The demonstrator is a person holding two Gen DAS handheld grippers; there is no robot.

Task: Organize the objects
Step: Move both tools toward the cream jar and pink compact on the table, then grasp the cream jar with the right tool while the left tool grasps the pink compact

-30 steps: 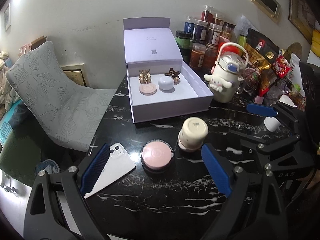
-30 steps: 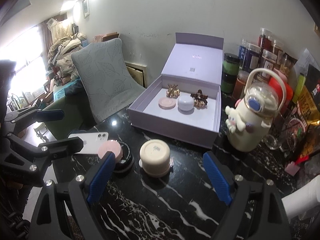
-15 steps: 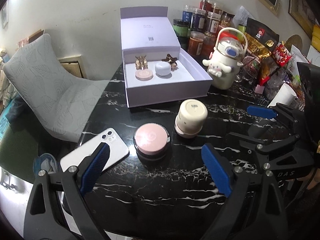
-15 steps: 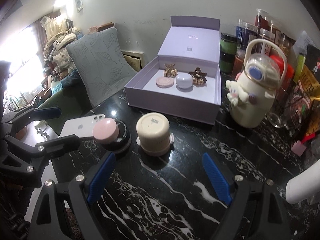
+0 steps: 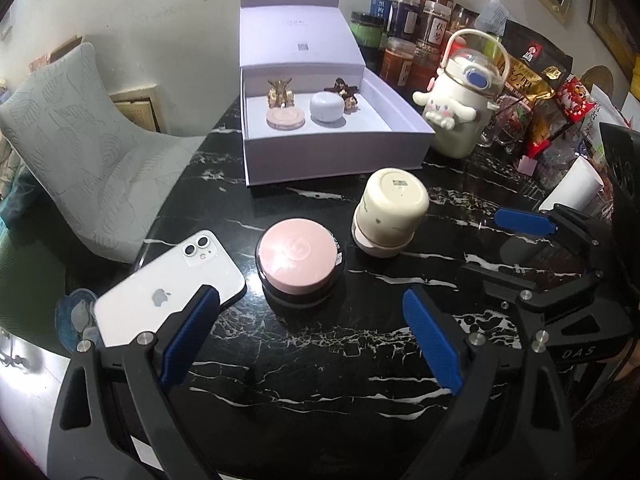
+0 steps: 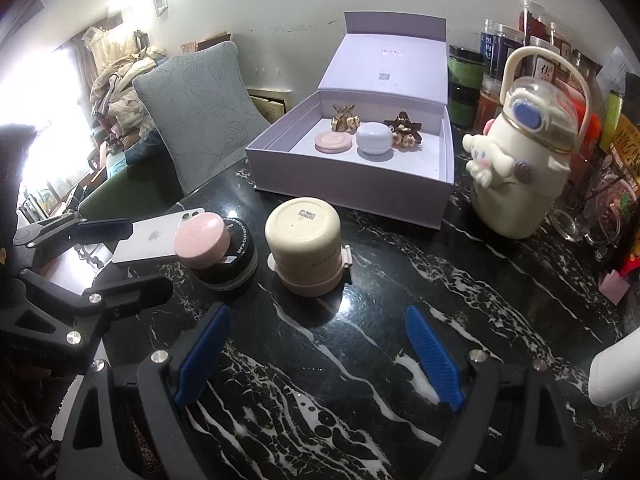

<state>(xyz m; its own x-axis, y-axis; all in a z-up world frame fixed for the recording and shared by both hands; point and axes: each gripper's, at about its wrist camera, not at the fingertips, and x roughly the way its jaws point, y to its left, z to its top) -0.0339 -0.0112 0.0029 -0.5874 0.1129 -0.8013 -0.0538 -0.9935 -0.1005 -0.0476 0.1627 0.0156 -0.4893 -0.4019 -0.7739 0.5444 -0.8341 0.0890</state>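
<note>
On the black marble table (image 5: pixel 320 360) an open lavender box (image 5: pixel 332 156) holds a few small cosmetics and hair clips. In front of it stand a pink-lidded black jar (image 5: pixel 298 258) and an upside-down cream cup (image 5: pixel 390 212), with a white phone (image 5: pixel 168 292) at the left edge. My left gripper (image 5: pixel 309 293) hovers open just before the jar, nothing between its fingers. My right gripper (image 6: pixel 317 309) is open too, a little short of the cream cup (image 6: pixel 304 240). The jar (image 6: pixel 212 250) and the box (image 6: pixel 360 176) also show in the right wrist view.
A cartoon-dog water bottle (image 5: pixel 456 120) stands right of the box. Several spice jars (image 5: pixel 404 28) and snack bags (image 5: pixel 532 80) crowd the back right. A grey chair (image 5: pixel 80 140) sits off the table's left edge, and a white roll (image 5: pixel 572 188) lies at far right.
Both grippers have come down toward the table, so the jar, cup and phone look larger and nearer. Both stay open and nothing on the table has moved.
</note>
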